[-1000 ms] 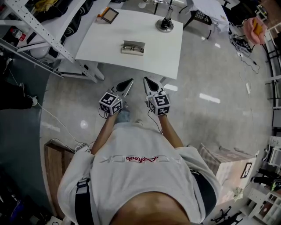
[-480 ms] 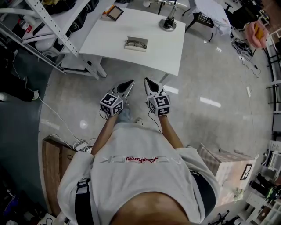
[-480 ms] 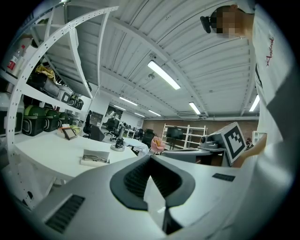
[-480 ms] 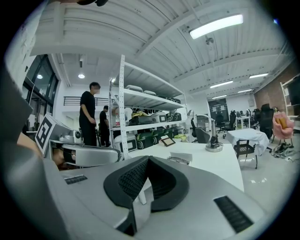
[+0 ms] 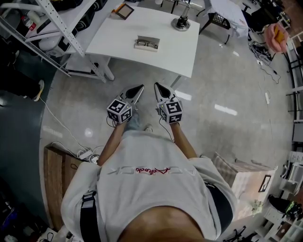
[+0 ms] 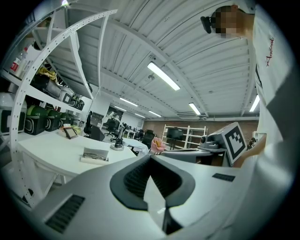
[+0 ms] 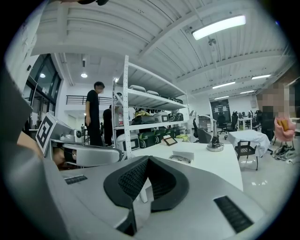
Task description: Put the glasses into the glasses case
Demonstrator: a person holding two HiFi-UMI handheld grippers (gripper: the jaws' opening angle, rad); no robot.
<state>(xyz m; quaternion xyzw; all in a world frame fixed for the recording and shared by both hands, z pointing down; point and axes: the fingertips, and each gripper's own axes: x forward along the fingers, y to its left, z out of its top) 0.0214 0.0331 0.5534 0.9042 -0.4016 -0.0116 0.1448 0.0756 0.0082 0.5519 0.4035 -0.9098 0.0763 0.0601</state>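
On the white table (image 5: 118, 42) ahead of me lies a pale glasses case (image 5: 146, 43) with dark-rimmed glasses resting on it. The same case shows small in the left gripper view (image 6: 95, 155) and in the right gripper view (image 7: 182, 156). Both grippers hang side by side over the floor, well short of the table. My left gripper (image 5: 140, 88) is shut and holds nothing. My right gripper (image 5: 156, 86) is also shut and holds nothing. Each one points level toward the table.
A small framed picture (image 5: 123, 10) and a black lamp base (image 5: 182, 22) stand at the table's far side. A metal shelf rack (image 5: 57, 23) flanks the table's left. A cardboard box (image 5: 246, 177) sits at the right, and a wooden bench (image 5: 52, 175) with cables at the left.
The table and case have slid slightly up in the head view. Both grippers keep the same side-by-side pose and stay shut.
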